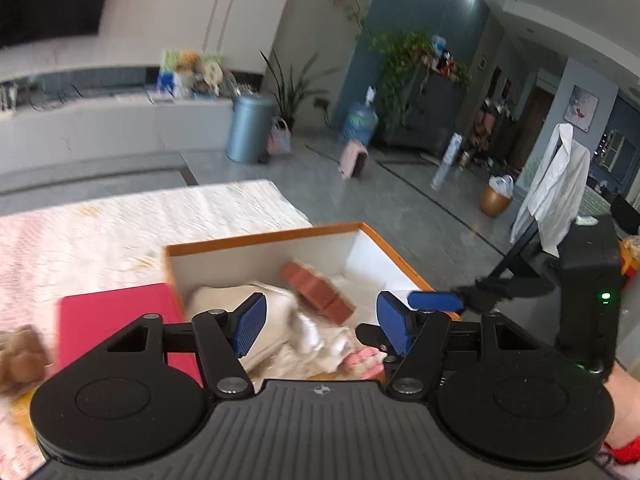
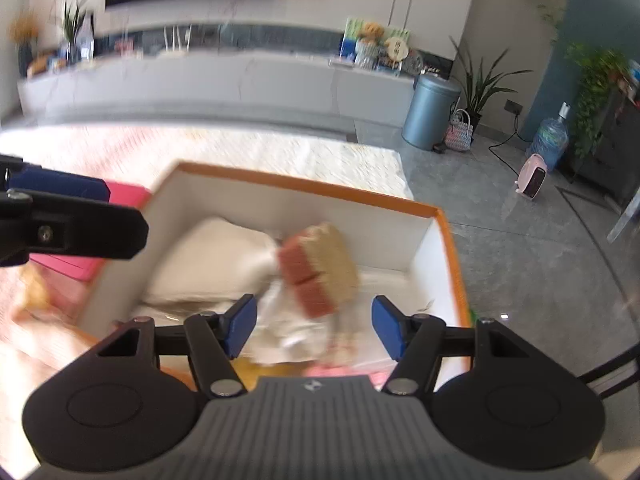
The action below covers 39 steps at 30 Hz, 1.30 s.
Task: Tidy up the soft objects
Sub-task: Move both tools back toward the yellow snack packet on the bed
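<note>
Ahead of and below both your grippers sits the orange-rimmed box [image 2: 308, 190], its walls leaving open room above. Inside, the cream cloth [image 2: 208, 256] fills the floor; the sponge [image 2: 316, 268] lies tilted on it, nearer your right gripper [image 2: 314, 326]. Your left gripper [image 1: 320, 326] and the right both stand wide, holding nothing.

Black left gripper [image 1: 318, 322], blue ribbed pads [image 1: 249, 322]

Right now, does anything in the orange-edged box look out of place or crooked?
Yes. The brick-red and tan sponge block sits tilted on the rumpled cream cloth in the box, not flat. Both tools, left and right, are open and empty.
</note>
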{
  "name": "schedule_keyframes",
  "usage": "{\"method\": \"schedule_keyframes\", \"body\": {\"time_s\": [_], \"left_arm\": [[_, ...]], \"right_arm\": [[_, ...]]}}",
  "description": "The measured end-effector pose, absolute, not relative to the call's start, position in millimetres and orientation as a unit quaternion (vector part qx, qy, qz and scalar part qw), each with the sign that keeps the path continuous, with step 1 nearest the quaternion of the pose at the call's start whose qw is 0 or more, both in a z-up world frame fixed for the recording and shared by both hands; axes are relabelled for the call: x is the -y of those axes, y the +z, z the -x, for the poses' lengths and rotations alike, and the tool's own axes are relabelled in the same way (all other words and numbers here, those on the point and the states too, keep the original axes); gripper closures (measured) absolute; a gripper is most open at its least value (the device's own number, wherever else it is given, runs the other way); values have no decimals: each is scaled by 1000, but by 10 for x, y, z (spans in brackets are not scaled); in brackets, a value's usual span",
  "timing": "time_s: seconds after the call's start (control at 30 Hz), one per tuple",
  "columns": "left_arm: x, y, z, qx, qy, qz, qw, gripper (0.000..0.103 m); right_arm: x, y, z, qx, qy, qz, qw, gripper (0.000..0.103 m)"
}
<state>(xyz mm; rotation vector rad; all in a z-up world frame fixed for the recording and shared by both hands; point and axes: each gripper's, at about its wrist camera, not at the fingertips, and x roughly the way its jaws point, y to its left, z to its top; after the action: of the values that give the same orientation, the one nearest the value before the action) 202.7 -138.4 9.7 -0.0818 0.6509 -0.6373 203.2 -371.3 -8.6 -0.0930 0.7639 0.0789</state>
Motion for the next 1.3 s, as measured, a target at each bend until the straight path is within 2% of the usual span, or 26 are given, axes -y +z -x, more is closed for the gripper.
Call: {"method": "schedule_keyframes", "body": {"time_s": [0.2, 0.53, 0.93, 1.3], "left_arm": [[924, 55, -1702, -310, -264, 52, 912, 28], [95, -227, -1542, -360, -169, 64, 915, 30], [-704, -553, -1582, -408, -113, 74, 903, 30], [-1019, -779, -1772, -425, -92, 60, 898, 33]], "right_arm": [[3248, -89, -1594, -342, 54, -8, 938, 38], [2354, -343, -1330, -361, 101, -24, 927, 38], [1527, -517, -1461, -382, 154, -3, 911, 41], [940, -755, -1804, -400, 181, 39, 898, 38]]}}
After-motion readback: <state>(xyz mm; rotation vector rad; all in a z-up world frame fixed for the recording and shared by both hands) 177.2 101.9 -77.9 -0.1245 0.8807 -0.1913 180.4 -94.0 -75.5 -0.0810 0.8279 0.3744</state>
